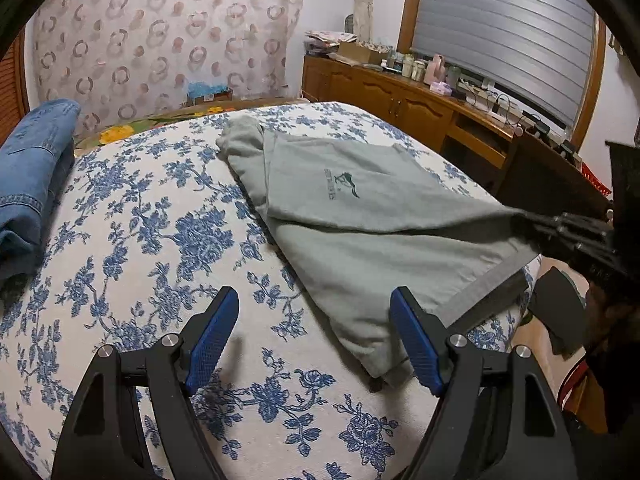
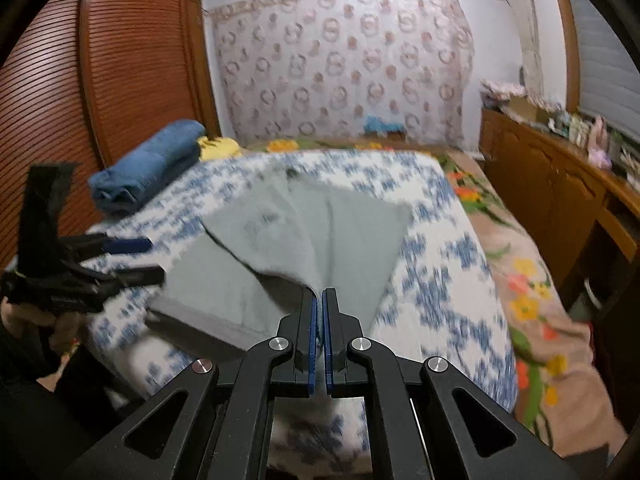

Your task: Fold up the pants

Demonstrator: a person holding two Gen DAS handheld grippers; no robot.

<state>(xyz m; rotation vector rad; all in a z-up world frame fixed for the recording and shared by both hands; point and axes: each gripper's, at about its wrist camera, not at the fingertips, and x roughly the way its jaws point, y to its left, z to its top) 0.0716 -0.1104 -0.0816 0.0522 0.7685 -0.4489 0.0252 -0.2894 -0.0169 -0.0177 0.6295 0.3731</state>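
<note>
Left wrist view: my left gripper (image 1: pixel 314 334) is spread above the bed (image 1: pixel 160 240), the pants' (image 1: pixel 360 216) waistband corner by its right finger. My right gripper (image 2: pixel 319 300) pinches a pants edge, lifting it. Soft, light, floppy cloth; I'd grip the thicker waistband.

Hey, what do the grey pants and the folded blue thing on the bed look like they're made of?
The grey pants look like soft matte jersey or sweatshirt cotton: a fuzzy surface, limp drape and a printed logo. The folded blue garment looks like denim, judging by its faded wash and stitched seams. The right tool pinches the pants.
</note>
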